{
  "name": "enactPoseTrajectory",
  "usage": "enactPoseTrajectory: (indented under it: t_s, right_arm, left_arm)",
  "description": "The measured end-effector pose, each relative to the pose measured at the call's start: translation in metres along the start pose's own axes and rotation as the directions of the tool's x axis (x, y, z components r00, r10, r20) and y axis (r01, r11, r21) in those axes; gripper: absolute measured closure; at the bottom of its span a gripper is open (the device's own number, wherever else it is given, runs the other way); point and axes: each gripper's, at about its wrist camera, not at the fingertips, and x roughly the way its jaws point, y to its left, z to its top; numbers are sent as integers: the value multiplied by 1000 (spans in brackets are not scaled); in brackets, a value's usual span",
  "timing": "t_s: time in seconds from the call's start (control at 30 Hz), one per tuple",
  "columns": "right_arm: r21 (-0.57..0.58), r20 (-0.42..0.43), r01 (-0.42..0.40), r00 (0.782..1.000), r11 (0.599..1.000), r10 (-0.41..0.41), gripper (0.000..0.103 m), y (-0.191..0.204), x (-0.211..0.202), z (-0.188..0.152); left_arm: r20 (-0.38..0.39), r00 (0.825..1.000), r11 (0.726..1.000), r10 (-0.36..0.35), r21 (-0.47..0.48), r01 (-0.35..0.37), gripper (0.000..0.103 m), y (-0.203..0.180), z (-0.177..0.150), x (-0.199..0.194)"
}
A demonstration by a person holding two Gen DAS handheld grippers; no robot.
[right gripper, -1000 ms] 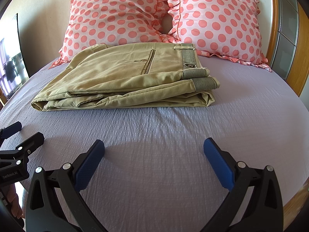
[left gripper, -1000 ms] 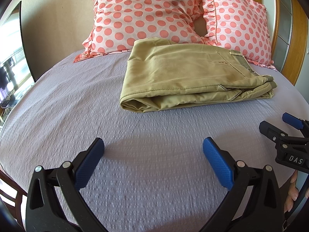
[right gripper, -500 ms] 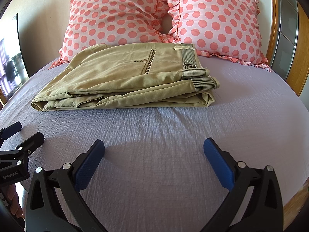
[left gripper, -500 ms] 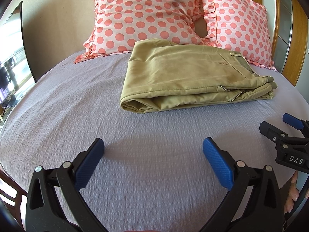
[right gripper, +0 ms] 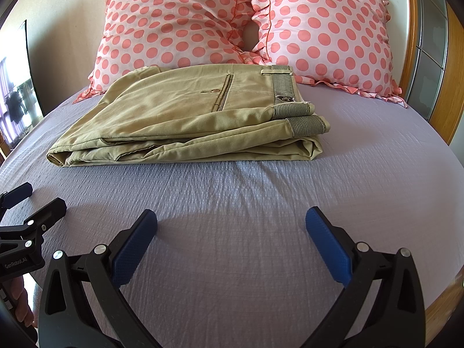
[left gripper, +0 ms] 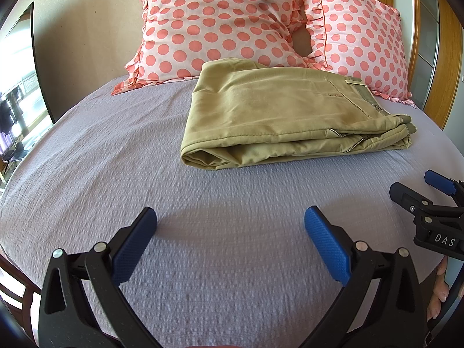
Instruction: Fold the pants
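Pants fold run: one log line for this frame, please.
pants: folded, flat on bed, by pillows | left hand-held gripper: open, empty | right hand-held gripper: open, empty

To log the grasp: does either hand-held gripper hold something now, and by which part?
Nothing is held. Left hand-held gripper and right hand-held gripper are open, apart from the pants.

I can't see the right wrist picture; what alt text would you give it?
Folded khaki pants lie on a lilac bedspread before two pink polka-dot pillows. In the foreground the right gripper hangs open and empty over the bed, short of the pants, with the left gripper at the left edge.
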Motion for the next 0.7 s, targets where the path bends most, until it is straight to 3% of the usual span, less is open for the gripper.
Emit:
enactPoseTrajectory:
  t_s: [0.7]
  right_arm:
    - [0,2,0,1000,1000,0,1,0,0,-1]
  left_arm:
    - [-1,1000,1000,1,-2,-1,2,1,2,2]
